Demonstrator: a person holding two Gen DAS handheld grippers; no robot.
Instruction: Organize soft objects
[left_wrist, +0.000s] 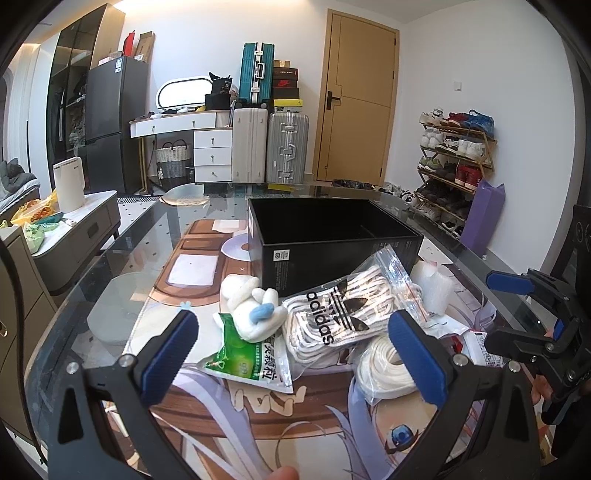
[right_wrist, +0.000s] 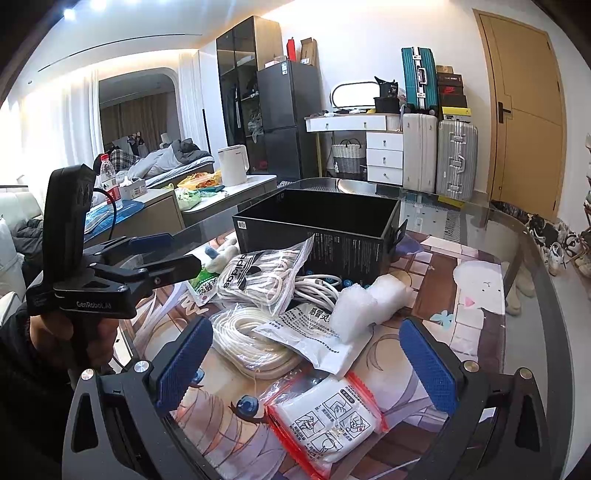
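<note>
An open black box (left_wrist: 332, 236) (right_wrist: 317, 225) stands on the glass table. In front of it lie a white plush toy (left_wrist: 255, 306), a green packet (left_wrist: 247, 358), an adidas bag of white laces (left_wrist: 343, 317) (right_wrist: 258, 273), a coil of white cord (left_wrist: 384, 365) (right_wrist: 251, 339), bubble wrap (right_wrist: 365, 306), a white printed pouch (right_wrist: 314, 336) and a red-edged zip bag (right_wrist: 328, 424). My left gripper (left_wrist: 295, 354) is open and empty, hovering just before the packet and laces. My right gripper (right_wrist: 306, 365) is open and empty, above the zip bag.
The table carries an anime-print mat (left_wrist: 295, 413) under glass. A low cabinet with a white kettle (left_wrist: 68, 184) stands left. Suitcases (left_wrist: 269, 147), a dresser, a fridge and a door are behind. A shoe rack (left_wrist: 454, 162) and purple bag (left_wrist: 480, 218) stand right.
</note>
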